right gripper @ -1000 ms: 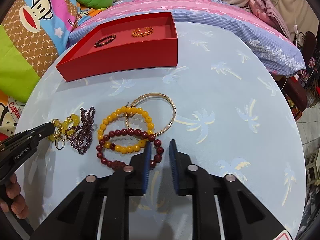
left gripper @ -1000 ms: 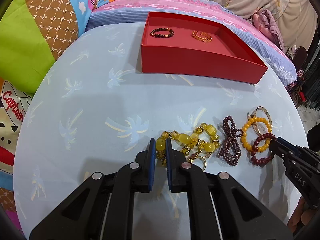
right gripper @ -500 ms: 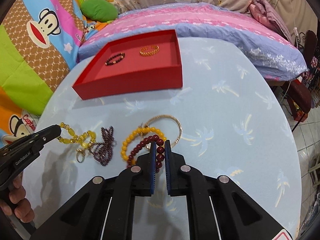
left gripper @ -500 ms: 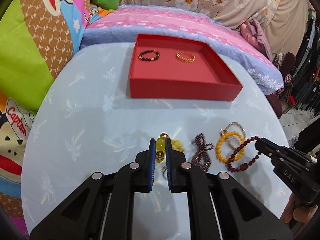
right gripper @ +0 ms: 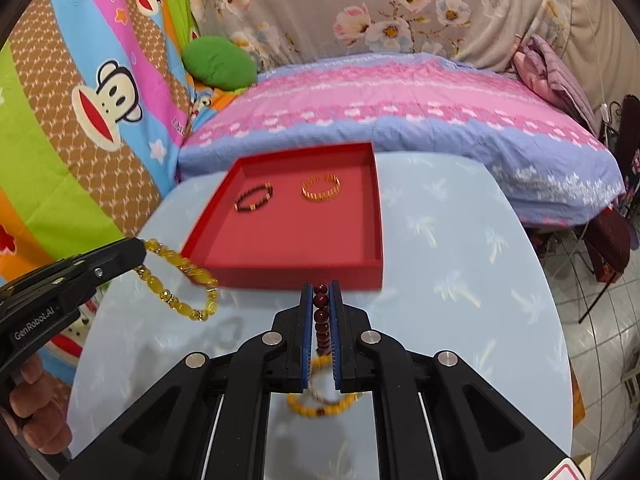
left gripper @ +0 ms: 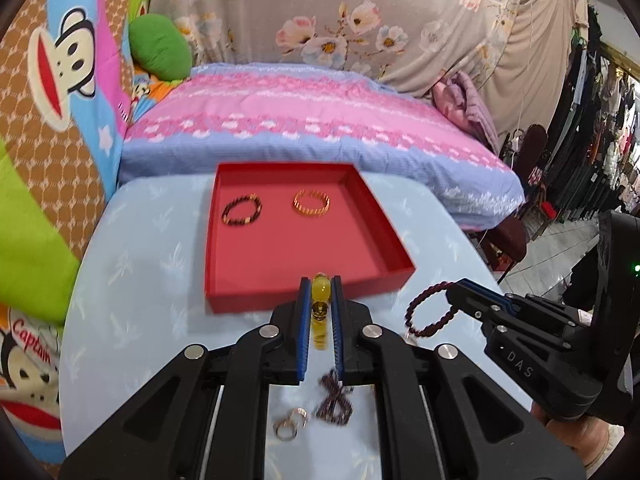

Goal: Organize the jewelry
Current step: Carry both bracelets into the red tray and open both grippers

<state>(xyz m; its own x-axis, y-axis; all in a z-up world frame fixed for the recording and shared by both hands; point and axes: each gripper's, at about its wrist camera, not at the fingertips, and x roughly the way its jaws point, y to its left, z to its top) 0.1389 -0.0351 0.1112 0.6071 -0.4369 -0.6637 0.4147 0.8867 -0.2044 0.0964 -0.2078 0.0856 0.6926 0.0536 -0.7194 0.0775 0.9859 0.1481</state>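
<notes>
Two bracelets just came off the table: left claw point(left gripper: 320, 296) pinches the yellow bead bracelet point(right gripper: 180, 280), right claw point(right gripper: 320, 300) pinches the dark red bead bracelet point(left gripper: 430, 310), both lifted from a second ago. Red tray point(left gripper: 304, 296) lies just ahead, holding two bracelets. Below the claws remain a purple bow piece point(left gripper: 334, 398), an orange bead bracelet point(right gripper: 320, 406), and a metal ring point(left gripper: 290, 428).
</notes>
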